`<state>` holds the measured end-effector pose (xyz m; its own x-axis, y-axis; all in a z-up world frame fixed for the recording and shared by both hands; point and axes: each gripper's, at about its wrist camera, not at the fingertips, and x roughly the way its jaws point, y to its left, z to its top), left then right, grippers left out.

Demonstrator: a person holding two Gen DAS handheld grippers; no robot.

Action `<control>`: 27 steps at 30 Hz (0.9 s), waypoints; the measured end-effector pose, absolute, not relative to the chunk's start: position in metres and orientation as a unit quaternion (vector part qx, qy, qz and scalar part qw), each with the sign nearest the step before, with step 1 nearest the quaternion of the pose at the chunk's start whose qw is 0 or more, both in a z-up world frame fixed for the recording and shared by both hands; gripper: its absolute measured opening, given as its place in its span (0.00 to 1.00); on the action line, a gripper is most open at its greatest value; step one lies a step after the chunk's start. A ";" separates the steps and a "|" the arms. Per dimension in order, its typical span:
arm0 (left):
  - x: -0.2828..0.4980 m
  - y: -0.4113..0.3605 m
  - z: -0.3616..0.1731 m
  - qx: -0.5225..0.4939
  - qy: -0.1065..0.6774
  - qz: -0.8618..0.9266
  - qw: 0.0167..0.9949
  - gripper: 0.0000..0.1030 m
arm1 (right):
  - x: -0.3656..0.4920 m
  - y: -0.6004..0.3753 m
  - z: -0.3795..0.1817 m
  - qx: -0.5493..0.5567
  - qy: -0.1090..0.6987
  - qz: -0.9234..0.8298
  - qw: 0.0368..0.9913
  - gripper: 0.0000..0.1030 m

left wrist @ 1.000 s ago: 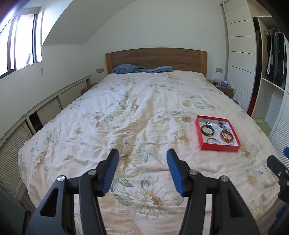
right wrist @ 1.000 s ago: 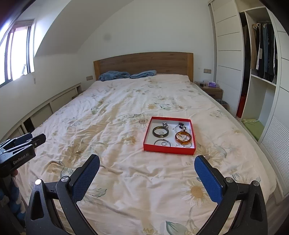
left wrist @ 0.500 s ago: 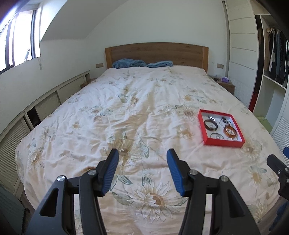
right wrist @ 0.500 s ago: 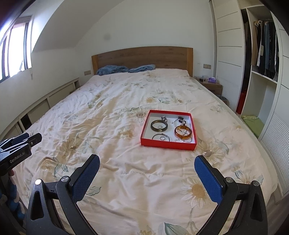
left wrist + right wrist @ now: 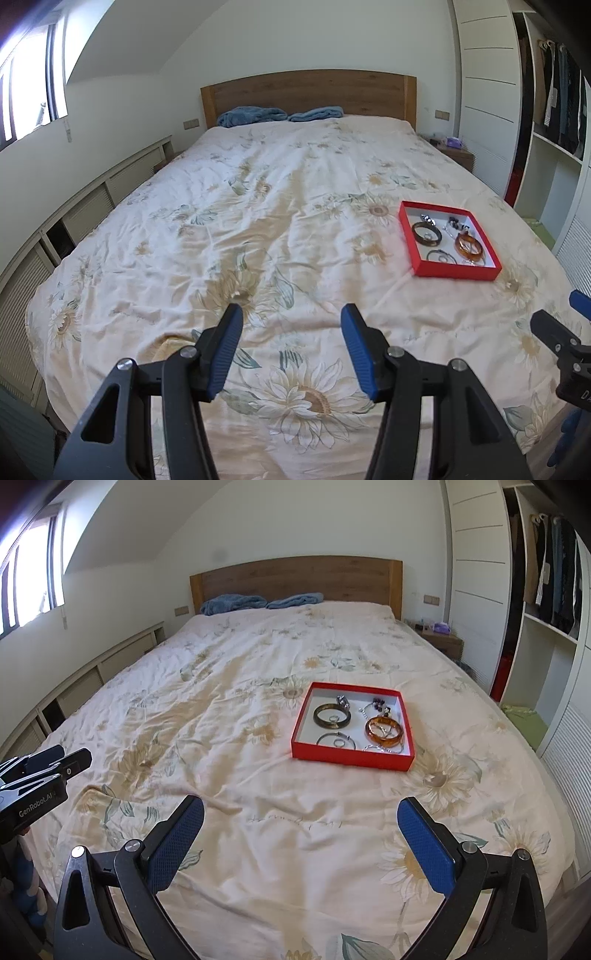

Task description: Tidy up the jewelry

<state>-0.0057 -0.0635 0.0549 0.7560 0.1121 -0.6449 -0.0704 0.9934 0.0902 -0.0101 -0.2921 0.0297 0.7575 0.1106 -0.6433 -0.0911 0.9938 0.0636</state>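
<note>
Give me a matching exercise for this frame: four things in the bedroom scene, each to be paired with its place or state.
Things:
1. amber bangle
2. dark bangle
3. blue towels
4. right gripper

Places or states:
A. by the headboard
B. left half of the red tray
C. jaws open, empty, above the bedspread
D. right half of the red tray

Pairs: 1-D, 2-B, 3-A, 4-C

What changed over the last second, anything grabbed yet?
Nothing grabbed. Both cameras tipped downward: the red tray and headboard sit lower in the frames than before. The left tool and right tool stay open and empty above the floral duvet. The bangles and rings lie in the tray as they did.
</note>
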 end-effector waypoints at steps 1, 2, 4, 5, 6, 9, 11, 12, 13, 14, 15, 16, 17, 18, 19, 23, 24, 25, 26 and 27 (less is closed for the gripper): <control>-0.005 -0.064 0.054 0.030 0.347 0.047 0.936 0.52 | -0.009 -0.292 0.028 0.014 0.346 0.054 0.937 1.00; -0.004 -0.064 0.053 0.030 0.348 0.045 0.936 0.52 | -0.008 -0.292 0.026 0.013 0.348 0.054 0.936 1.00; -0.002 -0.065 0.050 0.029 0.353 0.042 0.934 0.52 | -0.006 -0.291 0.023 0.012 0.352 0.053 0.934 1.00; 0.000 -0.065 0.048 0.030 0.356 0.039 0.933 0.52 | -0.005 -0.291 0.021 0.012 0.354 0.053 0.934 1.00; 0.001 -0.065 0.047 0.030 0.358 0.037 0.933 0.52 | -0.004 -0.291 0.019 0.012 0.357 0.053 0.933 1.00; 0.004 -0.066 0.042 0.028 0.363 0.030 0.931 0.52 | 0.000 -0.290 0.013 0.009 0.365 0.052 0.929 1.00; 0.006 -0.066 0.039 0.026 0.364 0.028 0.930 0.52 | 0.002 -0.289 0.011 0.007 0.369 0.052 0.928 1.00; 0.006 -0.065 0.039 0.025 0.365 0.027 0.930 0.52 | 0.003 -0.288 0.010 0.006 0.370 0.052 0.927 1.00; 0.007 -0.065 0.037 0.023 0.366 0.025 0.930 0.52 | 0.004 -0.287 0.009 0.005 0.372 0.052 0.927 1.00; 0.008 -0.064 0.036 0.022 0.367 0.024 0.930 0.52 | 0.005 -0.286 0.007 0.004 0.374 0.052 0.926 1.00; 0.009 -0.064 0.035 0.021 0.368 0.023 0.929 0.52 | 0.006 -0.286 0.006 0.003 0.375 0.052 0.926 1.00; 0.009 -0.064 0.035 0.020 0.369 0.022 0.929 0.52 | 0.006 -0.285 0.005 0.002 0.377 0.052 0.925 1.00; 0.010 -0.063 0.034 0.020 0.370 0.022 0.929 0.52 | 0.007 -0.285 0.004 0.001 0.378 0.052 0.924 1.00; 0.011 -0.063 0.033 0.019 0.371 0.020 0.928 0.52 | 0.008 -0.284 0.002 0.000 0.380 0.053 0.923 1.00; 0.011 -0.063 0.032 0.018 0.372 0.019 0.928 0.52 | 0.008 -0.284 0.001 -0.001 0.382 0.052 0.923 1.00; 0.012 -0.063 0.030 0.011 0.376 0.010 0.927 0.52 | 0.010 -0.283 -0.003 -0.004 0.386 0.052 0.921 1.00; 0.012 -0.063 0.029 0.010 0.376 0.009 0.926 0.52 | 0.010 -0.283 -0.003 -0.004 0.387 0.052 0.921 1.00; 0.012 -0.063 0.029 0.010 0.376 0.009 0.926 0.52 | 0.010 -0.283 -0.003 -0.005 0.388 0.052 0.920 1.00; 0.012 -0.063 0.028 0.009 0.377 0.008 0.926 0.52 | 0.011 -0.282 -0.004 -0.005 0.389 0.052 0.920 1.00; 0.012 -0.063 0.028 0.008 0.377 0.008 0.926 0.52 | 0.011 -0.282 -0.004 -0.005 0.389 0.052 0.920 1.00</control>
<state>0.0123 -0.0628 0.0282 0.7152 0.0212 -0.6986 -0.0092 0.9997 0.0209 0.0112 -0.2821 -0.0041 0.6919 0.0920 -0.7161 -0.1002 0.9945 0.0310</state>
